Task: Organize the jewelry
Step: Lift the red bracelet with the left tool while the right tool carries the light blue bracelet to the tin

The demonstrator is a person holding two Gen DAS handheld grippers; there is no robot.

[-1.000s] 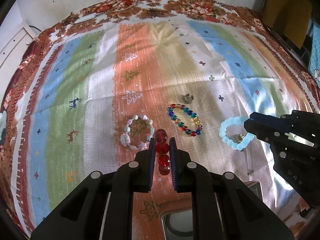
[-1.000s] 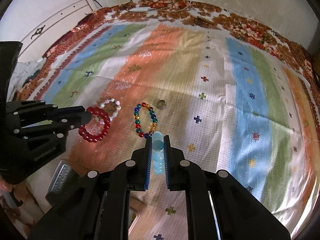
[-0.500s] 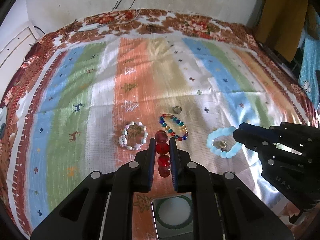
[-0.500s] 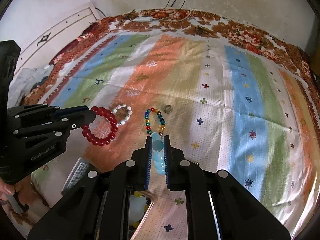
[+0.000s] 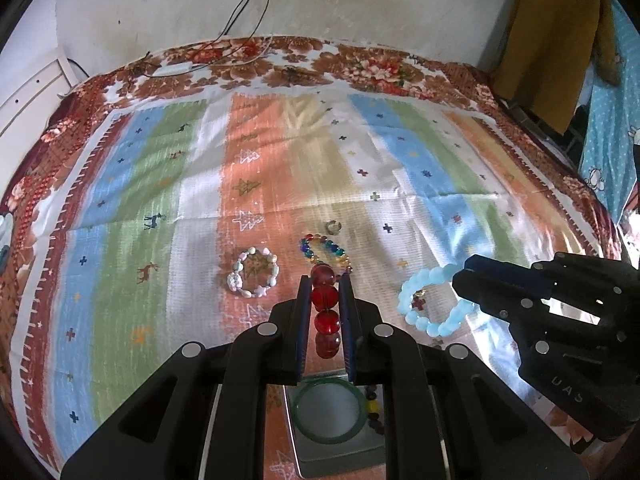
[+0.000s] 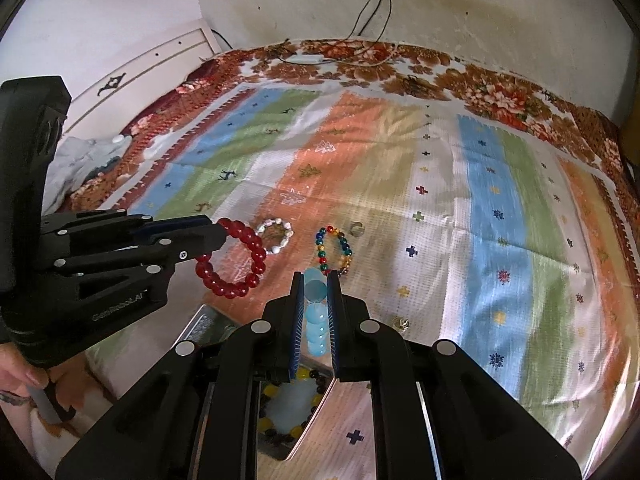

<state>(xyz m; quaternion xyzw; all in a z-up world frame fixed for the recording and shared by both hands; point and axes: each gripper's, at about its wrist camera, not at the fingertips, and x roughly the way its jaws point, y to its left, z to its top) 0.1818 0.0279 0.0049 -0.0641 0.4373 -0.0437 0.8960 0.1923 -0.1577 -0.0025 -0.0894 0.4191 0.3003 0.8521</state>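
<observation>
My left gripper (image 5: pixel 325 280) is shut on a red bead bracelet (image 5: pixel 326 312), which hangs as a full loop (image 6: pixel 236 258) in the right wrist view. My right gripper (image 6: pixel 316 280) is shut on a pale blue bead bracelet (image 6: pixel 316 320), seen as a ring (image 5: pixel 430 304) from the left wrist. Both bracelets are lifted off the striped cloth. On the cloth lie a white shell bracelet (image 5: pixel 252 272), a multicoloured bead bracelet (image 5: pixel 326 250) and a small ring (image 5: pixel 333 227). A metal tray (image 5: pixel 340 450) under the grippers holds a green bangle (image 5: pixel 330 412).
A yellow and dark bead bracelet (image 6: pixel 288 404) lies in the tray (image 6: pixel 200 326) in the right wrist view. A small charm (image 6: pixel 400 323) rests on the cloth to the right. Cables (image 5: pixel 240 12) run down the wall behind. A hand (image 6: pixel 20 372) grips the left tool.
Both grippers have risen and drawn back from the cloth with their bracelets. The tray has come into view beneath them, and the jewelry on the cloth looks farther off.
</observation>
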